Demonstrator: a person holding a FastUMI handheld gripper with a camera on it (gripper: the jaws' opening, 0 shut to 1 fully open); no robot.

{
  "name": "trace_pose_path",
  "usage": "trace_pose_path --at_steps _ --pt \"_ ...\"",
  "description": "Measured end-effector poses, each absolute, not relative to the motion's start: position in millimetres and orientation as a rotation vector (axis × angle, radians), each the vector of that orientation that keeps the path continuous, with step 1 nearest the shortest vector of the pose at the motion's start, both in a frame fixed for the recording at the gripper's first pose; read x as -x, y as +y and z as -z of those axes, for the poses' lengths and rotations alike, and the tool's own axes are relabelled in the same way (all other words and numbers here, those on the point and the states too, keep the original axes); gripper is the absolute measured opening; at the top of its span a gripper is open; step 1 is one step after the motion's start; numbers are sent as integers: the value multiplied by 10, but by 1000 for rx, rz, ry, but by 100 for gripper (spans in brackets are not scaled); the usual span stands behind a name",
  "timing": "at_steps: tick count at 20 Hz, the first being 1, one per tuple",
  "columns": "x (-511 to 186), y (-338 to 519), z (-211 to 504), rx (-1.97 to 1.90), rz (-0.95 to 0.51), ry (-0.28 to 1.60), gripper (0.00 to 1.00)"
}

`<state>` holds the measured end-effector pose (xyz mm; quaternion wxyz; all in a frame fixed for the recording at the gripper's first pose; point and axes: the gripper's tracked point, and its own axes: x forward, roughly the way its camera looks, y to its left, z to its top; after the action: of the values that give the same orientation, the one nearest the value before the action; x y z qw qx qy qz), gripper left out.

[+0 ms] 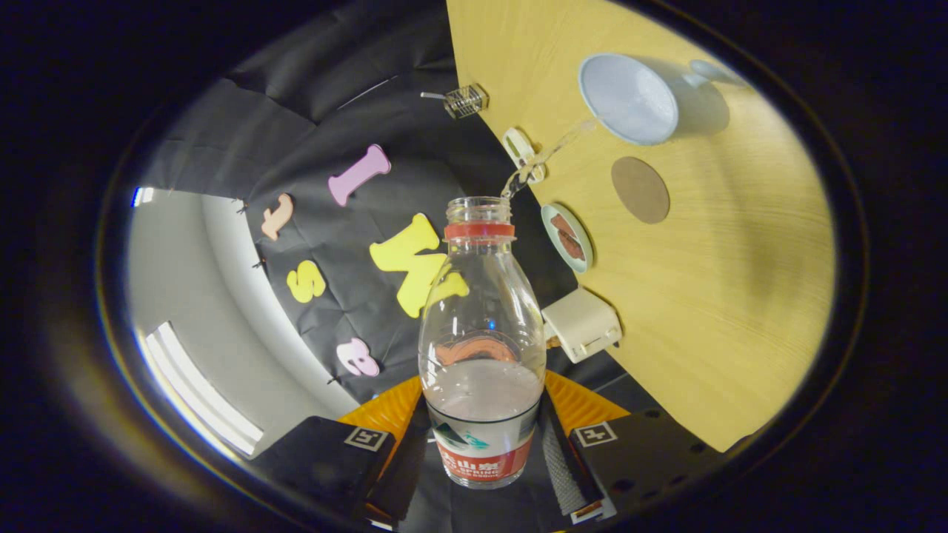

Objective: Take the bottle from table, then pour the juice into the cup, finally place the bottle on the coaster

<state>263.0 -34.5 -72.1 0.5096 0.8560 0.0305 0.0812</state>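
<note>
Hand-held gripper (481,444) clamped on tilted bottle (481,340), stream reaching cup (629,100), coaster (640,189) beside cup, small dish (566,237) nearer

One bottle (481,326), one cup (629,100), one brown coaster (640,189), one small dish (567,238), one cream box (583,324), one wire piece (464,101), possibly a clip (521,150), on one desk (726,296).
</note>
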Motion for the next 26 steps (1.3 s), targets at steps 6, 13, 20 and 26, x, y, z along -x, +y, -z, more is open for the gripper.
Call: trace_pose_path --at_steps 6,13,20,26 --pt "-2643 -400 704 -2093 -195 66 76" --pt "-2630 -415 694 -2146 -208 51 76" --pt "-2618 -442 662 -2193 -250 6 76" --pt "-2648 -404 623 -2231 -289 -33 76"
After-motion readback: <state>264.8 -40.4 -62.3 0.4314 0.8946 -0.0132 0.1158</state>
